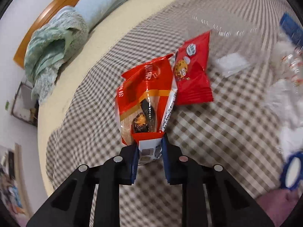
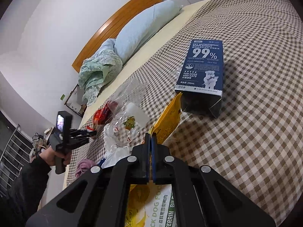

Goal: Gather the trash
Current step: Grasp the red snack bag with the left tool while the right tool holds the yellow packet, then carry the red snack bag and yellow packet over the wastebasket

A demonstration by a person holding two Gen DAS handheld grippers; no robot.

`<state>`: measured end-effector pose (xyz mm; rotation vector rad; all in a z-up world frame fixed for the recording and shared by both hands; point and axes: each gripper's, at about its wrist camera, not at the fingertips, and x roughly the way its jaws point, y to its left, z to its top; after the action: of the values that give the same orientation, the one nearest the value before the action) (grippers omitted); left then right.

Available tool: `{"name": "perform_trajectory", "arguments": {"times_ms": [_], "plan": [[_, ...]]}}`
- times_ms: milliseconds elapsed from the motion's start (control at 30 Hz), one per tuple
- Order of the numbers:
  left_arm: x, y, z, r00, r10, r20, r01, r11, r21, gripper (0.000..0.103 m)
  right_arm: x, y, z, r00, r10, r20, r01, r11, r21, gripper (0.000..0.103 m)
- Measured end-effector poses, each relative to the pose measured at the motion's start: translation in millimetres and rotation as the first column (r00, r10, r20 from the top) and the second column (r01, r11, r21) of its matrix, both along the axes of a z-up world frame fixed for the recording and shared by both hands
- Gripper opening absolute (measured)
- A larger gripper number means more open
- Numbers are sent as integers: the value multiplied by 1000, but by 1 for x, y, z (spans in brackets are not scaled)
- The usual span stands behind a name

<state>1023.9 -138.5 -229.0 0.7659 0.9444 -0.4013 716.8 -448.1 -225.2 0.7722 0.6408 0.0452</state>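
My left gripper (image 1: 149, 145) is shut on the bottom end of a red snack wrapper (image 1: 145, 96) and holds it above the checked bedspread (image 1: 217, 141). A second red cookie packet (image 1: 193, 71) lies just beyond it. My right gripper (image 2: 151, 138) is shut on the edge of a yellow dog food bag (image 2: 166, 119), which runs under the fingers. A dark blue pet supplement box (image 2: 202, 70) lies open-ended on the bedspread (image 2: 255, 132) ahead of it. The left gripper (image 2: 90, 134) also shows in the right wrist view, by clear plastic packaging (image 2: 128, 102).
A white plastic bag (image 2: 115, 149) and a pink cloth (image 2: 85, 165) lie near the bed edge. A small clear packet (image 1: 233, 65) lies right of the cookie packet. A light blue pillow (image 2: 145, 30), a green blanket (image 1: 55, 53) and a wooden headboard (image 2: 117, 24) are at the far end.
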Motion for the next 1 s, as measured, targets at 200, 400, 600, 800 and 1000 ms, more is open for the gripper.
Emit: {"name": "perform_trajectory", "arguments": {"times_ms": [200, 400, 600, 800, 1000], "plan": [[-36, 48, 69, 986, 167, 29, -159, 972, -172, 11, -7, 15, 14, 999, 23, 33, -23, 1000, 0, 2], [-96, 60, 117, 978, 206, 28, -195, 955, -223, 11, -15, 40, 32, 992, 68, 107, -71, 997, 27, 1], [-183, 40, 171, 978, 206, -18, -204, 940, -272, 11, -64, 59, 103, 968, 136, 211, -135, 991, -19, 1], [-284, -7, 222, 997, 81, -8, -77, 917, -392, 11, -137, 16, 168, 965, 86, 246, -48, 986, -159, 1], [-397, -88, 221, 990, -141, -16, 118, 882, -456, 11, -254, -56, 175, 986, -58, 156, 109, 934, -340, 1]]}}
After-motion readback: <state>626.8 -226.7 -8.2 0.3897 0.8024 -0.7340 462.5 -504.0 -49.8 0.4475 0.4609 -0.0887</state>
